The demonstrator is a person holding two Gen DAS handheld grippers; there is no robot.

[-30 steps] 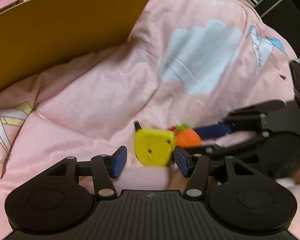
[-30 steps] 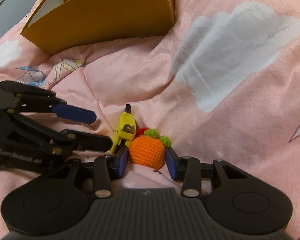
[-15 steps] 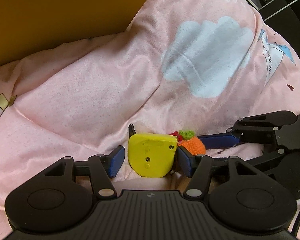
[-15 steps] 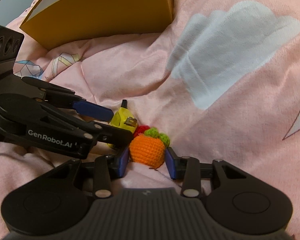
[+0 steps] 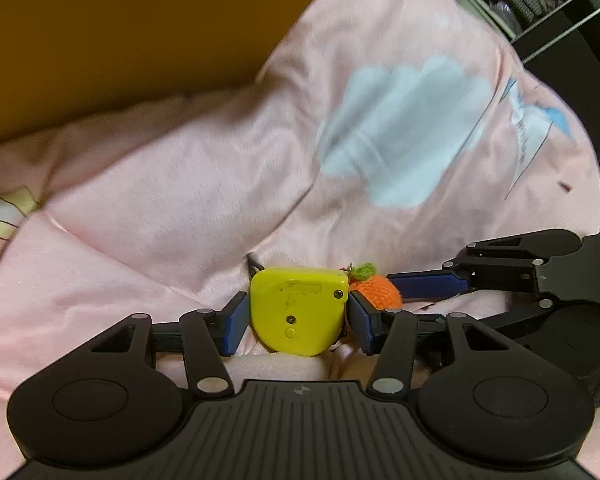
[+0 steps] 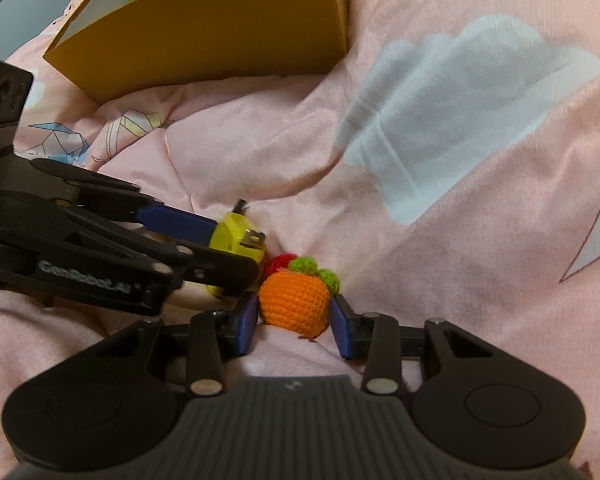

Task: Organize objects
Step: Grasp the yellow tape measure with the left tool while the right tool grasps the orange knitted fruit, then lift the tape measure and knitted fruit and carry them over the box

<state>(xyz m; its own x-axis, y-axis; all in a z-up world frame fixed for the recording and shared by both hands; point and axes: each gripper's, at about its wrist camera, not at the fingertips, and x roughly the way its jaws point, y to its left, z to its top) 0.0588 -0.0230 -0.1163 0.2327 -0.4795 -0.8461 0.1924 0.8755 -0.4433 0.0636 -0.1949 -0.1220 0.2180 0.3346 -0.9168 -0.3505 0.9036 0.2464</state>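
A yellow tape measure (image 5: pixel 296 312) lies on the pink blanket, between the blue pads of my left gripper (image 5: pixel 296 326). The jaws are closing and the pads look pressed against its two sides. Right beside it sits a crocheted orange (image 6: pixel 294 300) with green leaves and a red bit behind it. My right gripper (image 6: pixel 294 326) is shut on the orange, one pad on each side. From the right wrist view, the left gripper's fingers (image 6: pixel 176 220) reach in from the left over the tape measure (image 6: pixel 236 236). The right gripper's blue finger (image 5: pixel 428 284) shows beside the orange (image 5: pixel 376 290).
An open brown cardboard box (image 6: pixel 204 32) holding several items stands on the blanket behind, seen close at the upper left (image 5: pixel 120 40). The pink blanket (image 6: pixel 440 240) is rumpled, with cloud and paper-crane prints. Dark shelving (image 5: pixel 560 8) lies past its far right edge.
My left gripper has moved in around the tape measure and its jaws have narrowed onto it. The right gripper has stayed on the orange.
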